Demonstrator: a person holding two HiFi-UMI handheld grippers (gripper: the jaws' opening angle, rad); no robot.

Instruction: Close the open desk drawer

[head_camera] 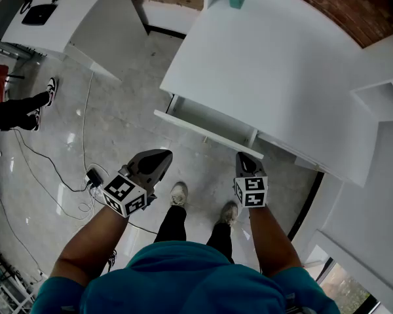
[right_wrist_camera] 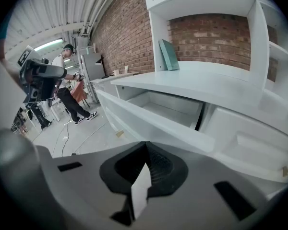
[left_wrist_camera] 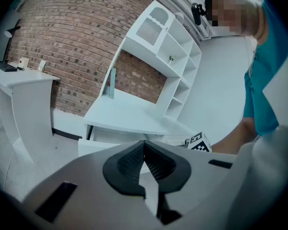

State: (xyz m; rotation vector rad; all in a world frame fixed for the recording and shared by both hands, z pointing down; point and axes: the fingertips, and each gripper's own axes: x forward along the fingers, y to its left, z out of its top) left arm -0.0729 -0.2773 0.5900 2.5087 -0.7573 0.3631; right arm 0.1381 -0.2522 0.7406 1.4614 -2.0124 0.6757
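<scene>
White desk (head_camera: 281, 64): smooth matte slab top, set against a rough red brick wall (head_camera: 327, 5). Drawer (head_camera: 206, 133) sits pulled out under the desktop's near edge. It's a shallow white box with a plain flat front, and the interior looks bare. Floor (head_camera: 118, 110) is glossy pale stone-look tile. Left gripper (head_camera: 161, 156) and right gripper (head_camera: 245, 158) have grey shells and black ribbed pads (left_wrist_camera: 129, 162). Jaws are together on both, nothing between them. Both hang near the drawer front, not touching it.

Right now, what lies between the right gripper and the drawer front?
Nothing: the stretch from right gripper to drawer front is bare, as the right gripper view shows.
</scene>
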